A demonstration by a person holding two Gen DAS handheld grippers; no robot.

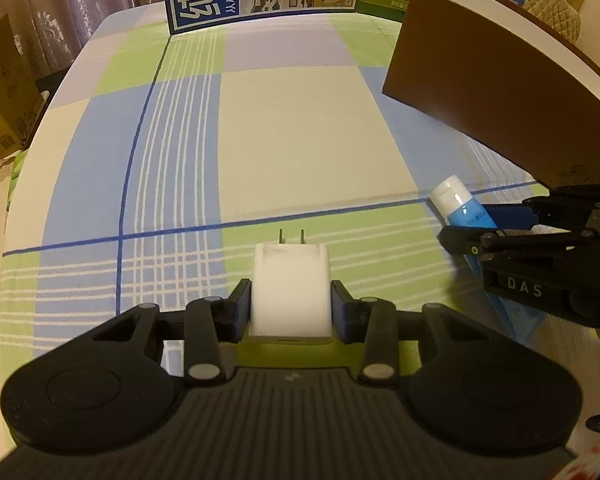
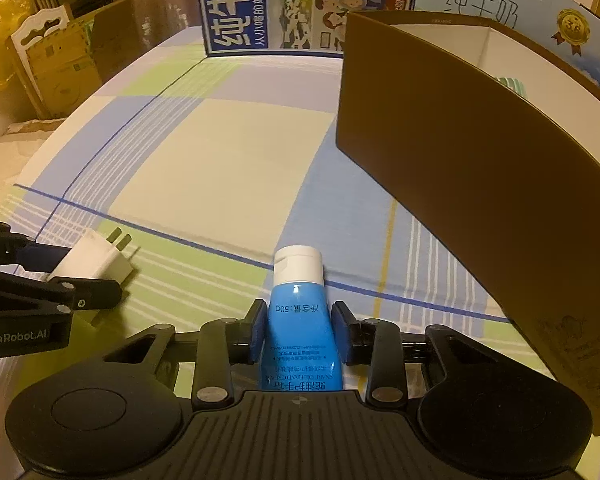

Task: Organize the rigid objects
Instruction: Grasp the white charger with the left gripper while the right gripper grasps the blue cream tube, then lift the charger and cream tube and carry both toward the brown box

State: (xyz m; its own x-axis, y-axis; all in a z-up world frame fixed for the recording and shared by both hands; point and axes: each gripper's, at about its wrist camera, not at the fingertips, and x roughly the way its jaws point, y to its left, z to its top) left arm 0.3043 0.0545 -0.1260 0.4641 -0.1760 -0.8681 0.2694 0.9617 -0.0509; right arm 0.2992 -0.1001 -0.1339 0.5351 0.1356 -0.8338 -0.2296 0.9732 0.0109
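White plastic charger plug (image 1: 290,292) sits clamped in my left gripper (image 1: 291,312) above the checked cloth counter (image 1: 292,128); my right gripper (image 2: 300,332) squeezes the blue hand-cream tube (image 2: 300,320). That soft tube could slip, or clip the brown cardboard box wall (image 2: 460,160).

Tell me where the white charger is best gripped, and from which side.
Grip the white charger across its two broad flat side faces, coming from the rear end opposite the prongs. Those faces are parallel and smooth, so pads seat squarely, and the metal prongs point away, clear of the fingers. The left gripper already holds it this way, probably a sound grasp.
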